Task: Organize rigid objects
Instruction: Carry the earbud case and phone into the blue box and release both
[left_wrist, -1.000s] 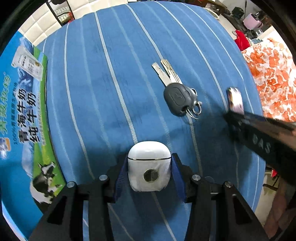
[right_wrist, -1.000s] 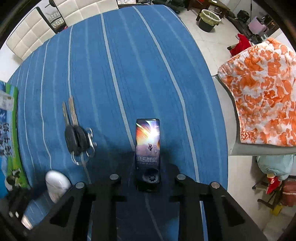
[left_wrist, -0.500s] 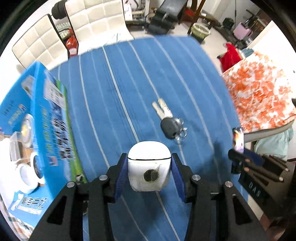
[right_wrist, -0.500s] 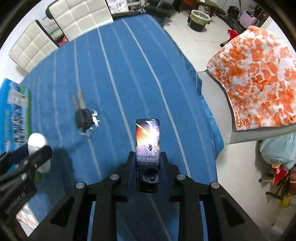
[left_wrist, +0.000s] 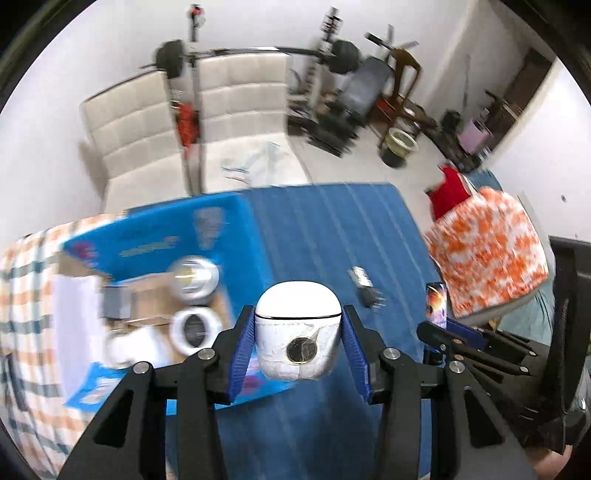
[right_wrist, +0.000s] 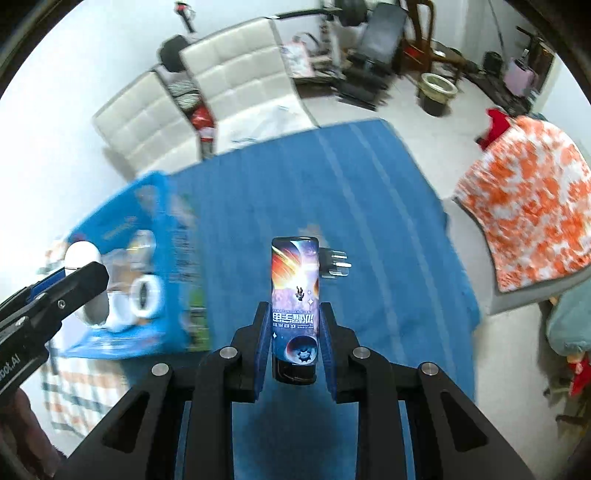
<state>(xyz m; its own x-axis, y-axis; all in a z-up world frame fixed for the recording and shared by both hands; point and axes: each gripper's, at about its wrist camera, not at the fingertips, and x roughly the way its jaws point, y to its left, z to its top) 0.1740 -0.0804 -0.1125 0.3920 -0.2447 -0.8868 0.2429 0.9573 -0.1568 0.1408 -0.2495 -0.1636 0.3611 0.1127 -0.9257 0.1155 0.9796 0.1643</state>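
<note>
**Both held objects lifted well above the counter**

Since the earlier frames, both hand-held grippers have been raised and tipped up, so that the counter lies farther below and the room beyond has come into view. The glossy white rounded plastic earbud case (left_wrist: 297, 330) is pinched between the blue ribbed pads of the left hand-held gripper (left_wrist: 297, 332), upright, with a dark round sticker on its front face. It is held in the air above the near edge of the open blue printed cardboard box (left_wrist: 236, 236), in which white and silvery round items are seen, blurred. The slim rectangular lighter with a space-themed print (right_wrist: 294, 295) is clamped upright between the pads of the right hand-held gripper (right_wrist: 294, 332), also clear of the surface. Directly behind it, on the blue cloth with pale stripes (right_wrist: 369, 206) covering the counter, the bunch of keys with a black fob (left_wrist: 365, 286) is left lying, blurred. Cream quilted chairs (right_wrist: 236, 70) are seen past the far edge, and an orange-and-white patterned cloth (right_wrist: 532, 199) is draped at the right.
</note>
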